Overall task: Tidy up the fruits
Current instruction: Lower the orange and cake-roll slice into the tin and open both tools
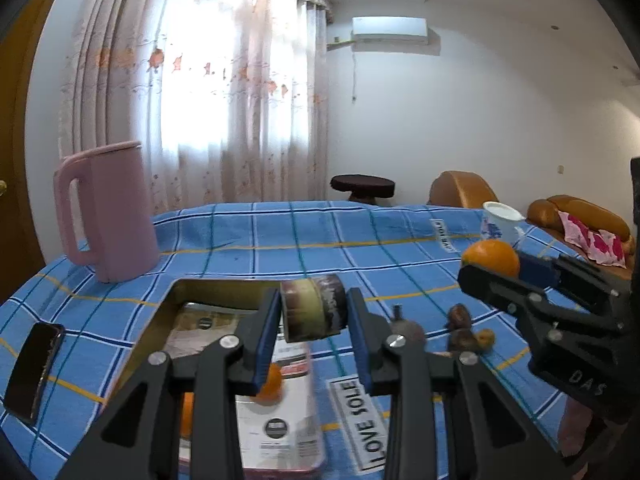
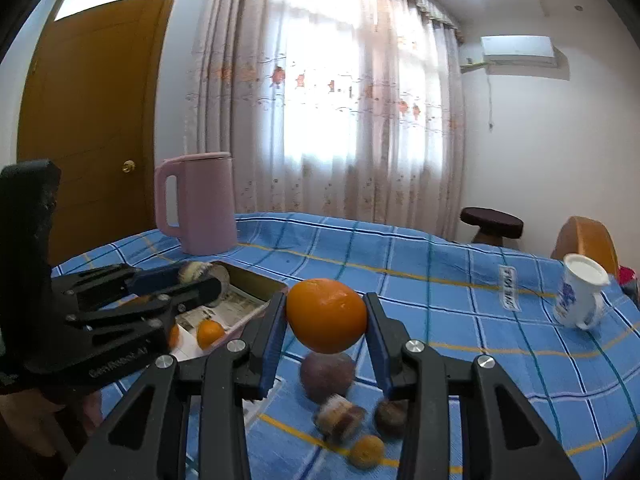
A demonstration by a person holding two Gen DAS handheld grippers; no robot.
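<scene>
My left gripper [image 1: 313, 314] is shut on a dark purple cut fruit with a pale face [image 1: 313, 312], held above a gold metal tray [image 1: 176, 292] lined with paper. A small orange [image 1: 270, 386] lies in the tray. My right gripper [image 2: 326, 318] is shut on a large orange [image 2: 326, 314], held above the blue checked tablecloth. Below it lie a purple fruit [image 2: 327, 376], a cut fruit [image 2: 340, 420], a brown fruit [image 2: 390, 418] and a small yellow fruit [image 2: 366, 452]. The right gripper with its orange [image 1: 491, 258] shows in the left wrist view, at right.
A pink kettle [image 1: 108, 212] stands at the table's far left behind the tray. A dark phone [image 1: 34, 370] lies left of the tray. A white and blue cup [image 2: 580, 296] stands at the right. A stool [image 1: 362, 186] and sofa [image 1: 576, 216] stand beyond the table.
</scene>
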